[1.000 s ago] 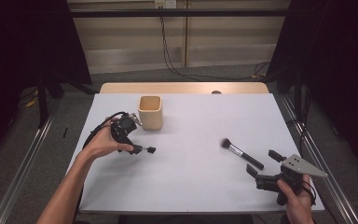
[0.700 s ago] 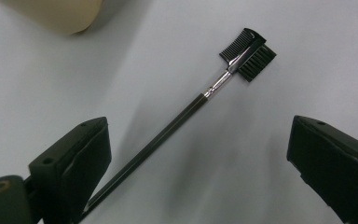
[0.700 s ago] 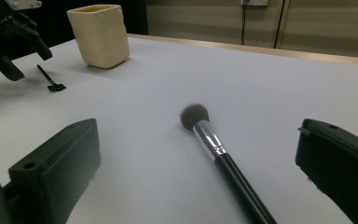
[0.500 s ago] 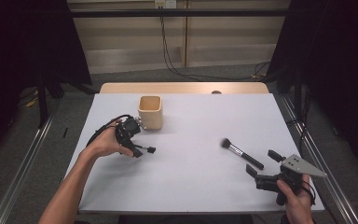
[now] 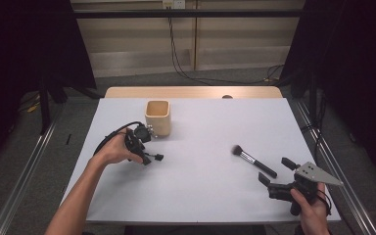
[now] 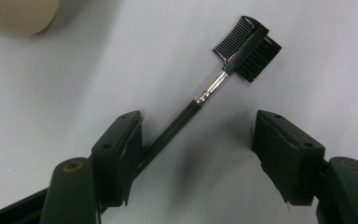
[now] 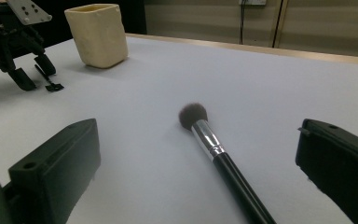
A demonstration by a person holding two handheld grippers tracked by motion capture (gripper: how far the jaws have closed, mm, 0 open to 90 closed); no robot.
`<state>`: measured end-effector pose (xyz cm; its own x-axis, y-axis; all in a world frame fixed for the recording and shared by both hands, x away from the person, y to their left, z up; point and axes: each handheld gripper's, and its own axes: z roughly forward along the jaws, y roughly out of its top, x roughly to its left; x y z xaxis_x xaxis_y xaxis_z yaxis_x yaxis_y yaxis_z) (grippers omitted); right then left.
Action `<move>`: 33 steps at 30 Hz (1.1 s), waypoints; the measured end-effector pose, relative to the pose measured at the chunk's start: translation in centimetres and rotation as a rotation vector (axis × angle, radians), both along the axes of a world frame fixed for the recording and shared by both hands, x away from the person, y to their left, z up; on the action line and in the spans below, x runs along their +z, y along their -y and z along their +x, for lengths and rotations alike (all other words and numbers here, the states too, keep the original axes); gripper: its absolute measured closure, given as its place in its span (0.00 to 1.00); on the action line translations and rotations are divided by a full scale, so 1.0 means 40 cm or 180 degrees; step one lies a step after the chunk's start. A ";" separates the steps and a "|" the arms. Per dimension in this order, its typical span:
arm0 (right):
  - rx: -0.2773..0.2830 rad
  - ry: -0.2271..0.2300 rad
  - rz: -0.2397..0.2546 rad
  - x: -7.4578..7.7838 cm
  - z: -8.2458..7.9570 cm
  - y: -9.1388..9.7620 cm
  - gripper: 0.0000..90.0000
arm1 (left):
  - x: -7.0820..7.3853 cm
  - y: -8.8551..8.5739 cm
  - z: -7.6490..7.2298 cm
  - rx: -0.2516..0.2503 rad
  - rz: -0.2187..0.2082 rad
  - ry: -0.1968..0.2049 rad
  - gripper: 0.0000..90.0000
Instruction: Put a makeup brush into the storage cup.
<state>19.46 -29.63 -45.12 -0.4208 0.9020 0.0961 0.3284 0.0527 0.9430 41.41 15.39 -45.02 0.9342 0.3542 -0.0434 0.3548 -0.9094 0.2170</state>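
Note:
A small black brow brush with a comb head (image 6: 244, 46) lies on the white table (image 5: 200, 196) just in front of the cup. My left gripper (image 6: 198, 135) points down over it. Its jaws have just been closing around the thin handle, which rests against one pad (image 6: 128, 154) while the other pad stands well apart. From above, the left gripper (image 5: 144, 155) sits at the table's left with the brow brush (image 5: 155, 157) at its tip. My right gripper (image 7: 200, 140) is open, with a powder brush (image 7: 209, 140) lying loose on the table between its jaws, bristles pointing away.
A beige square cup (image 5: 157, 117) stands upright at the back left, just beyond the left gripper. The powder brush (image 5: 252, 160) lies diagonally in front of the right gripper (image 5: 274, 170). White table surface stretches between the two hands.
The left hand has shifted slightly right, toward the brow brush. The right hand and the powder brush have stayed where they were.

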 end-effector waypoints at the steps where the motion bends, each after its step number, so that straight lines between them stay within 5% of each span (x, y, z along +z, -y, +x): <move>1: 0.0003 0.0004 -0.0006 0.000 0.000 0.000 0.00 | 0.000 0.000 0.000 0.0003 0.0001 0.0001 0.37; 12: 0.0005 -0.0001 -0.0021 -0.001 0.001 0.001 0.00 | 0.007 0.025 -0.001 -0.0040 0.0195 -0.0108 0.54; 22: 0.0009 -0.0003 -0.0023 -0.001 0.001 0.002 0.00 | 0.007 0.024 0.006 -0.0024 0.0196 -0.0094 0.76; 33: 0.0005 -0.0027 -0.0036 -0.002 0.000 0.003 0.00 | 0.008 0.021 0.017 0.0046 0.0207 -0.0238 0.95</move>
